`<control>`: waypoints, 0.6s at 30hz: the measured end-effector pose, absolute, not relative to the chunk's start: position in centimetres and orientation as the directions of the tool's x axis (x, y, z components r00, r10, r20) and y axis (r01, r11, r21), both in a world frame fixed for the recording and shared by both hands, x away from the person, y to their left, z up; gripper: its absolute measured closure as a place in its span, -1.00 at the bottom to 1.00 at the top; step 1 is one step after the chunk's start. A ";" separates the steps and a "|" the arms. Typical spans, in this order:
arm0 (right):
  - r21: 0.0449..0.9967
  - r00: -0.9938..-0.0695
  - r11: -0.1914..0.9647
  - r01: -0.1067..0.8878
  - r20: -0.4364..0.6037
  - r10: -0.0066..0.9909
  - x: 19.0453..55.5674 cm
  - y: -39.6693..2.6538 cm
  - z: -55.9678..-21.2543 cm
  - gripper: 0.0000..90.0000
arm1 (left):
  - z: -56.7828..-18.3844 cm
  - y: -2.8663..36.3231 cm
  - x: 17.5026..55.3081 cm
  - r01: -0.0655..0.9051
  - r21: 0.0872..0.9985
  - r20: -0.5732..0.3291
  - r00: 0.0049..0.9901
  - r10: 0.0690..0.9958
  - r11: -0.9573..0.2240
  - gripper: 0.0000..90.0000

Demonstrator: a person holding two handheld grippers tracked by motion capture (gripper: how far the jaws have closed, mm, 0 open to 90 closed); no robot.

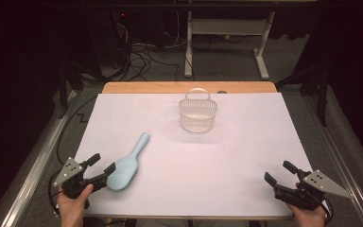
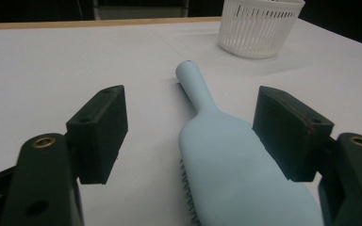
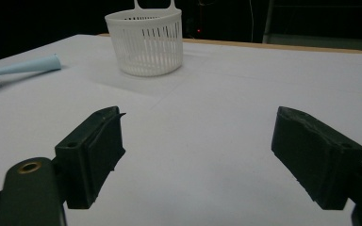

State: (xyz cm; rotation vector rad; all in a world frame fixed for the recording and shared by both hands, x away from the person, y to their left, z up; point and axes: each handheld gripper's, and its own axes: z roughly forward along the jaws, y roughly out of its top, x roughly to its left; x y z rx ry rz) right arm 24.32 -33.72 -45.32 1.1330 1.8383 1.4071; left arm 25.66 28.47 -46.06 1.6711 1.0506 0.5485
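A pale blue plastic hairbrush [image 1: 126, 166] is seen lying bristles-down on the white table [image 1: 246, 156], its head between the spread jaws of the left gripper [image 2: 188, 136], one pad possibly touching it. The right gripper [image 3: 212, 155] is held agape, nothing between its jaws.

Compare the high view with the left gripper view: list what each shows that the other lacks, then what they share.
High view alone: both hands, the open right gripper, the basket's handle, the floor and cables beyond the table.
Left gripper view alone: the brush's bristles from the side, and the left gripper's pads standing either side of the brush head.
Shared: the light blue hairbrush, the white basket, the open left gripper.
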 end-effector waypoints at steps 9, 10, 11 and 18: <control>0.954 -0.488 0.094 0.284 0.060 0.871 24.3 -33.6 -45.3 -0.60 | -46.1 28.5 25.5 0.371 0.926 -0.138 0.509 0.849 -0.072 -0.38; 0.954 -0.488 0.093 0.286 0.061 0.871 24.3 -33.7 -45.3 -0.60 | -46.1 28.5 25.5 0.370 0.927 -0.139 0.509 0.849 -0.070 -0.38; 0.954 -0.488 0.093 0.286 0.062 0.871 24.3 -33.7 -45.3 -0.60 | -46.1 28.5 25.5 0.368 0.927 -0.141 0.509 0.849 -0.066 -0.38; 0.954 -0.489 0.097 0.283 0.057 0.871 24.3 -33.6 -45.3 -0.60 | -46.1 28.4 25.4 0.365 0.928 -0.137 0.503 0.853 -0.066 -0.39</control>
